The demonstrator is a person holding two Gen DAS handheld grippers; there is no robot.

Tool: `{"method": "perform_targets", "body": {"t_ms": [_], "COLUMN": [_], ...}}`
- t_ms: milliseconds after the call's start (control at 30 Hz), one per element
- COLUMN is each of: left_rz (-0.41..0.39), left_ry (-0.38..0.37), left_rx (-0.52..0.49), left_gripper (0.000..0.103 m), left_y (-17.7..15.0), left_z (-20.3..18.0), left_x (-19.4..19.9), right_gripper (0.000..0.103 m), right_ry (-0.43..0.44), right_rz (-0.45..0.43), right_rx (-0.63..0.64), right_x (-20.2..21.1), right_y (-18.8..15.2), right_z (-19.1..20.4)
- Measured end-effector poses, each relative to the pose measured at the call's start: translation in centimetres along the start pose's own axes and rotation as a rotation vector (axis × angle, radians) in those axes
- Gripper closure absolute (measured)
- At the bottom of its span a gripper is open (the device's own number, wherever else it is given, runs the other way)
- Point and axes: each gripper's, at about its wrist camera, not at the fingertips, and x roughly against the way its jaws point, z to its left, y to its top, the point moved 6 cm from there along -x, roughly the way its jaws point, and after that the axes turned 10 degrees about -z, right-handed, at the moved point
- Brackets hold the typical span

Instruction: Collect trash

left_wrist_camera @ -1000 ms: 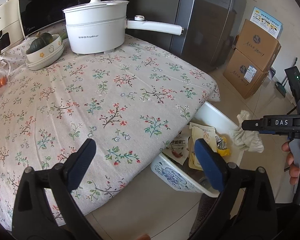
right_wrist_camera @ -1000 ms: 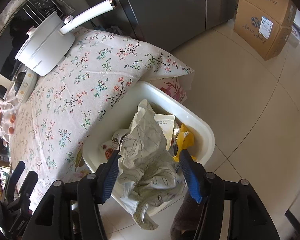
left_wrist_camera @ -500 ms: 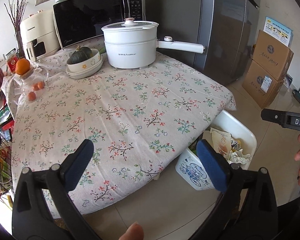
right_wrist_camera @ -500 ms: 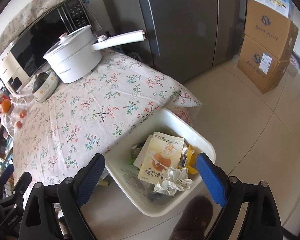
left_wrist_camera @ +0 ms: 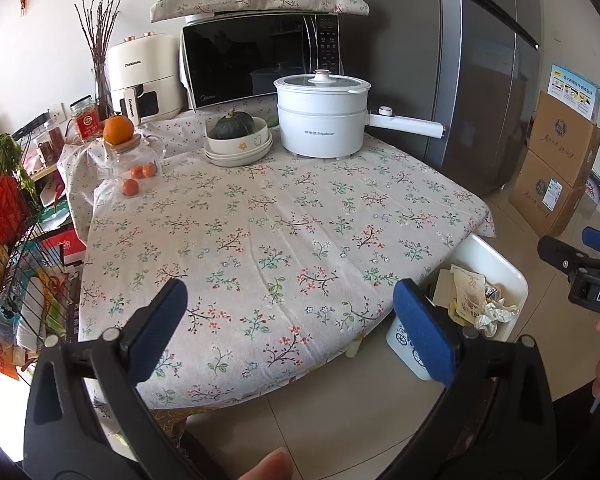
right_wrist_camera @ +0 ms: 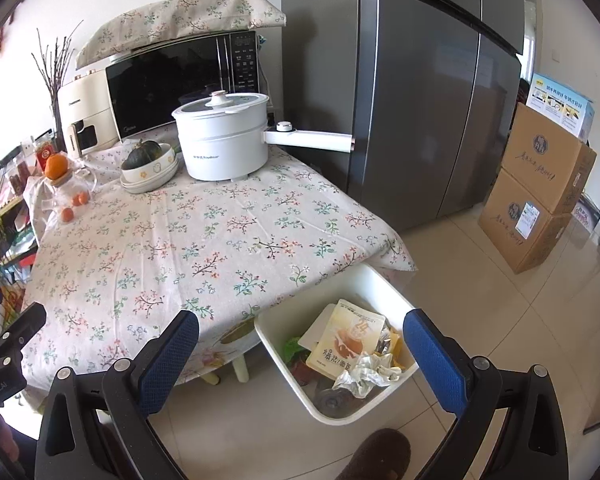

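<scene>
Trash [right_wrist_camera: 356, 360] sits in the white bin [right_wrist_camera: 384, 288] on the floor, tucked partly under the near corner of the surface [right_wrist_camera: 188, 248]: a snack pouch on top, crumpled paper beside it, bits of yellow and green wrapper underneath. Right gripper [right_wrist_camera: 300, 364] hangs above the bin w/ fingers [right_wrist_camera: 432, 356] spread wide, nothing between them. Left gripper [left_wrist_camera: 288, 324] same, wide and empty, over the surface's front edge.

Judgement: nothing loose is visible on the cloth, so the job looks about finished. To close it well, scan the cloth and floor by the bin for strays before lowering either gripper; keep both clear of the bin rim.

Surface has a floral cloth. At the back: white electric pot [right_wrist_camera: 224, 140] w/ long handle, stacked bowls w/ a squash [right_wrist_camera: 144, 156], glass jar w/ oranges [left_wrist_camera: 134, 164]. Behind them a microwave [right_wrist_camera: 180, 80]. Room: grey fridge [right_wrist_camera: 420, 100] to the right, stacked cardboard boxes [right_wrist_camera: 536, 192] beyond, wire rack at left, tiled floor.
</scene>
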Motion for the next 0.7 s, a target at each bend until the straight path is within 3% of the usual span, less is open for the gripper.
{"method": "perform_targets", "body": {"t_ms": [267, 700], "left_rz": [-0.031, -0.018], "left_ry": [0.049, 0.022], "left_rx": [0.038, 0.012], "left_gripper": [0.001, 0.001], "left_y": [0.5, 0.0], "left_z": [2.7, 1.2], "left_x": [0.2, 0.1], "right_gripper": [0.000, 0.000], "right_ry": [0.021, 0.038], "right_rz": [-0.026, -0.060], "right_rx": [-0.002, -0.001], "right_x": [-0.3, 0.0], "right_y": [0.9, 1.5], "right_z": [2.1, 3.3]}}
